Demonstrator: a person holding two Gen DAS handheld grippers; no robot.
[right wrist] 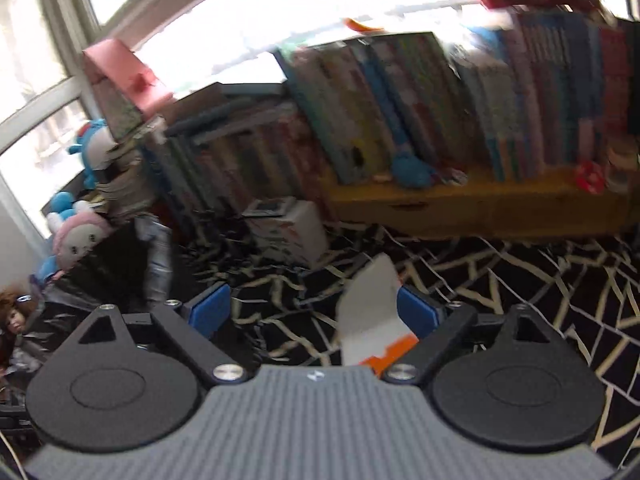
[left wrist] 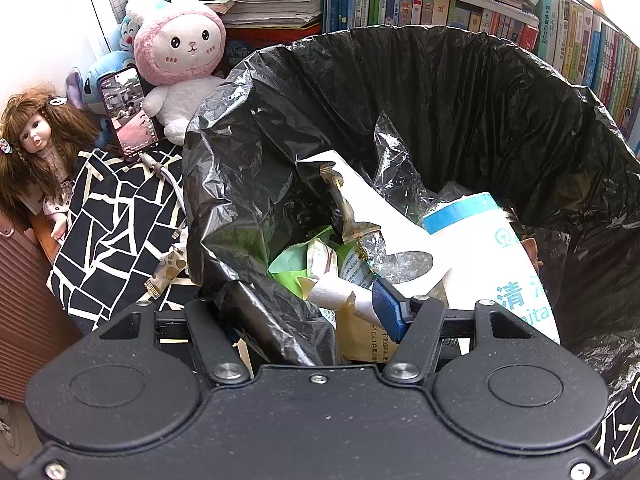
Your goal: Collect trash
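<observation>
Holding the black bag rim pinched in my left gripper. Right gripper spread wide, a white-orange carton scrap leaning on one pad: light, flimsy, probably best pinched across its flat faces.

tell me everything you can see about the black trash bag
The black trash bag is thin, glossy, crinkled plastic, standing open with its mouth wide. The left gripper has a fold of the near rim between its jaws. Inside lie a white bottle with a blue band, green paper, clear film and printed wrappers. It sits on a black-and-cream patterned cloth, in front of books, beside plush toys.
</observation>
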